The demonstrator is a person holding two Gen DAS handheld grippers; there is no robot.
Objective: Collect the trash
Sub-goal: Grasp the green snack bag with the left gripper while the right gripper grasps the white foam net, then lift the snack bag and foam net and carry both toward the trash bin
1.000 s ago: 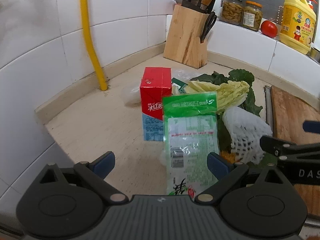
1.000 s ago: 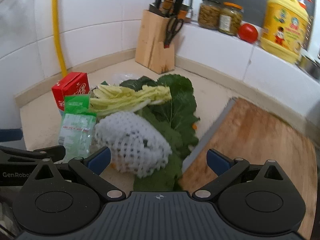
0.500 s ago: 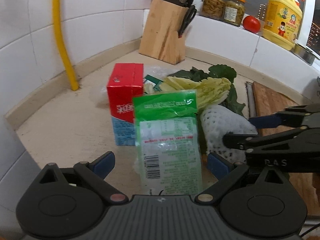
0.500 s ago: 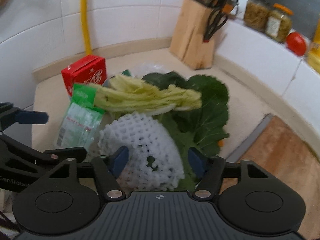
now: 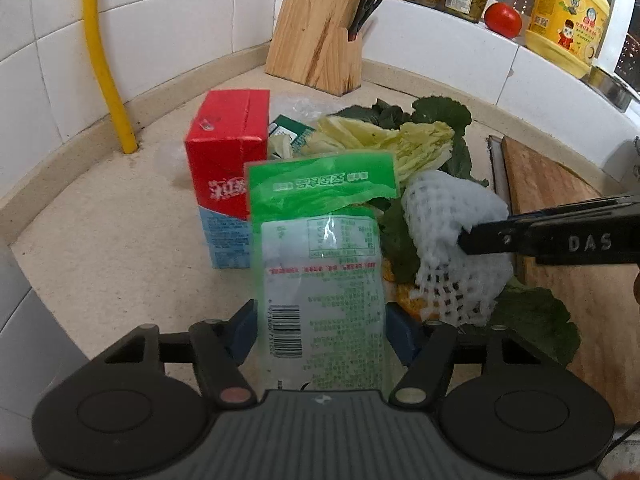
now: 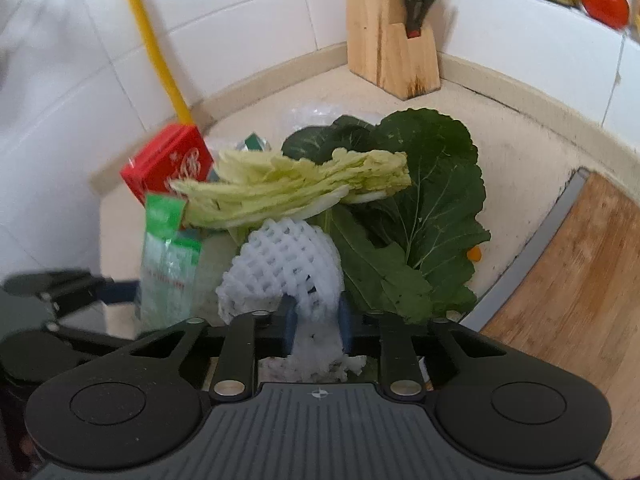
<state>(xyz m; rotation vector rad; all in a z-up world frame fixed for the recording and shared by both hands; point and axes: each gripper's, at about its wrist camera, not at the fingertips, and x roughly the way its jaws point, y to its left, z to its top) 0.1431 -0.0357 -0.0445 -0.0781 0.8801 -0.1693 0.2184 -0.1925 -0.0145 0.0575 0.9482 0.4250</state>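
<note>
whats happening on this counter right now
A person is clearing kitchen scraps with a hand-held gripper in each hand. The left hand-held gripper has just been closing around a green plastic packet, which sits between its fingers. The right hand-held gripper has just been closing and now pinches a white foam net. Both pieces are at the edge of a pile with a red carton, cabbage leaves and dark green leaves on the counter.

Home kitchen: tiled counter, knife block, cutting board.
</note>
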